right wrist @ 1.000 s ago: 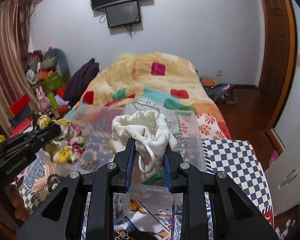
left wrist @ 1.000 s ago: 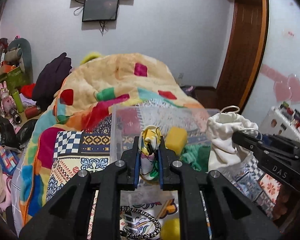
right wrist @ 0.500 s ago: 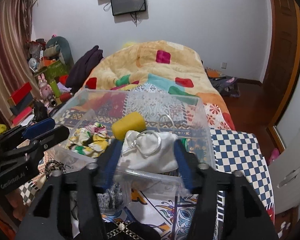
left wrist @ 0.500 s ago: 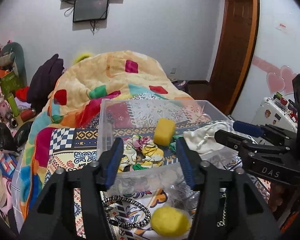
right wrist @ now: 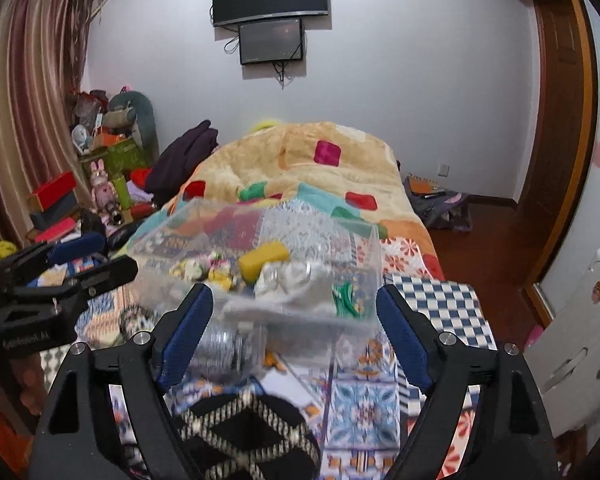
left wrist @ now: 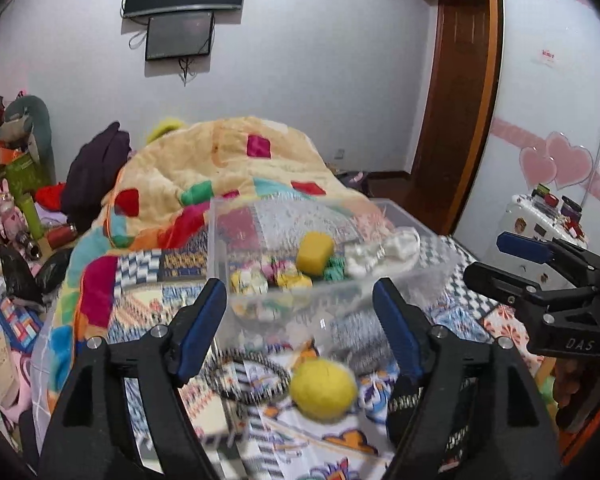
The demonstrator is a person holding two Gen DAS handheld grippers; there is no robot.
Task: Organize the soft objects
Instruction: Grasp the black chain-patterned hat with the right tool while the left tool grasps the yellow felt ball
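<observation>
Bedding filled the middle of both views: a quilt (left wrist: 228,168) with coloured patches lay heaped on the far half of the bed, and a patterned patchwork cover (right wrist: 364,404) lay over the near half.

Clear plastic bin (left wrist: 420,252) rested on the patchwork cover, just beyond both claws. It held four soft objects:
- a white drawstring pouch (left wrist: 384,252) at the right side, against the near wall;
- a floral fabric piece (left wrist: 272,278) at the left side;
- a yellow sponge (left wrist: 315,252) between them, resting on the other items;
- a green cloth (right wrist: 346,298), partly hidden, at the near right corner.

A yellow ball (left wrist: 323,390) lay on the cover outside the bin, on the near side. A black-and-white beaded loop (left wrist: 246,376) lay just to its left; contact between the two could not be determined because of blur.

Left claw (left wrist: 300,324) stood wide apart with nothing between its blue pads, positioned above the yellow ball and short of the bin's near wall.

Right claw (right wrist: 294,328) also stood wide apart and held nothing, positioned short of the bin's near wall and to the right of the left claw.
</observation>
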